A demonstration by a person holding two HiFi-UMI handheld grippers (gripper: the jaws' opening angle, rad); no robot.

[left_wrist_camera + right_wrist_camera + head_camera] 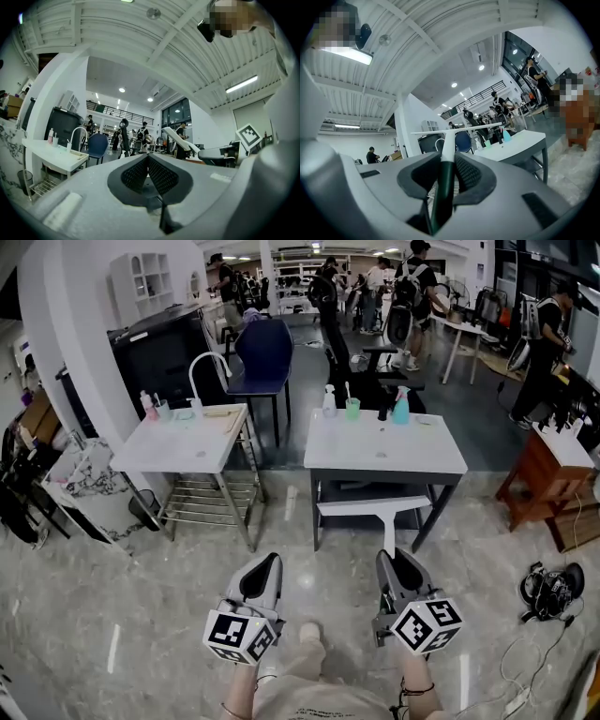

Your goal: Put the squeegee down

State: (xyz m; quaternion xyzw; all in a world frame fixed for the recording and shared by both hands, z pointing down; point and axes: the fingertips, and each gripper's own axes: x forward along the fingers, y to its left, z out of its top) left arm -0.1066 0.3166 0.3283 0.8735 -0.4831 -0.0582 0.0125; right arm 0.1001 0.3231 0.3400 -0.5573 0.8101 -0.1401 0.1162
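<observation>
While workers are milling about behind, the head view is showing a person standing before two white tables. The right gripper [394, 561] is holding the squeegee [384, 524], whose white blade is hanging level in front of the right-hand table [375, 454], clear of the floor. The left gripper [265, 565] is pointing the same way, carrying nothing.

The left gripper view is showing the padded jaws of the left gripper [148, 158] pressed together with nothing between them.

The right gripper view is showing the right gripper [448, 158] clamping the dark handle of the squeegee [446, 145], its pale shaft rising to the blade.

By these signs the put-down is not yet beginning, with lowering and release remaining. Whether the blade is touching the table's lower shelf is hard to tell, and the handle's end is sitting hidden inside the jaws.
</observation>
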